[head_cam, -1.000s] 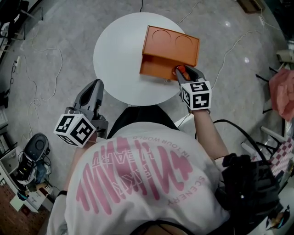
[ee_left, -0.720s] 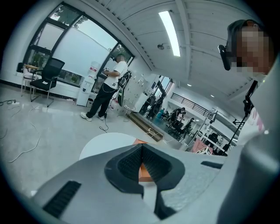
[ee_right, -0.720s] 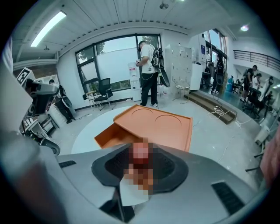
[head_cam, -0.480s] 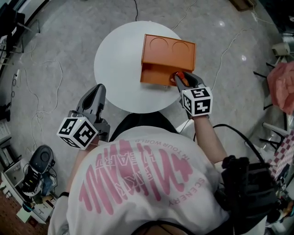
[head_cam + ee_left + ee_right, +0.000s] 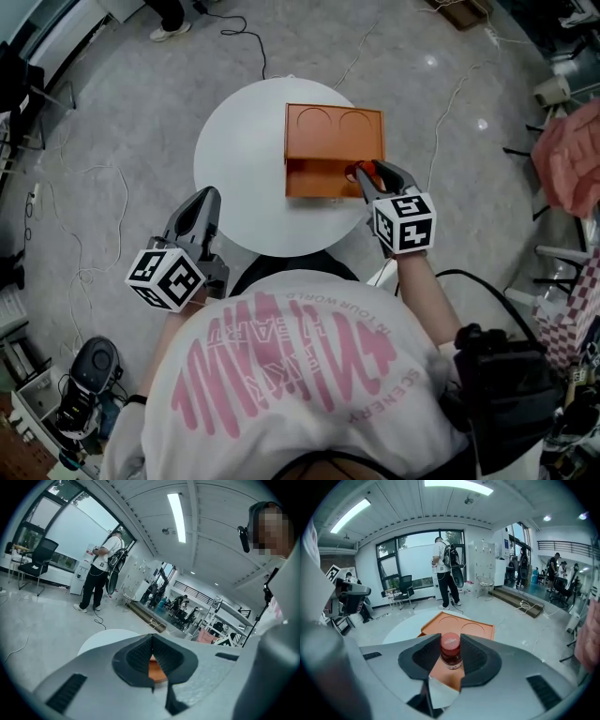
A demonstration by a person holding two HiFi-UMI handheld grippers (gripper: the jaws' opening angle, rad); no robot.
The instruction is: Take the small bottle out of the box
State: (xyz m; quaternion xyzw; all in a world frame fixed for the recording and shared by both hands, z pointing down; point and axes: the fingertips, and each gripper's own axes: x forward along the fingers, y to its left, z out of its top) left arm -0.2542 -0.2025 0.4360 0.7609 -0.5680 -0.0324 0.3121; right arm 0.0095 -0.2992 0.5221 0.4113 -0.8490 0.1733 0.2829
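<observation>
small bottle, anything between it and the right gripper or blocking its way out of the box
Nothing visible. The right gripper has its jaws closed on the small bottle at the near right corner of the orange box, and nothing lies over it.

Bright, even light comes from ceiling strip lights point(image 5: 176, 516) and tall windows point(image 5: 417, 559). Glare spots dot the glossy floor point(image 5: 429, 61). The gripper views bend strongly and darken at the edges. The left gripper point(image 5: 152, 641) looks soft up close.

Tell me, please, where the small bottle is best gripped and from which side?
Grip the small bottle across its round body below the red cap, coming from the box's near side, as the right gripper does: it is upright, close to that edge.
</observation>
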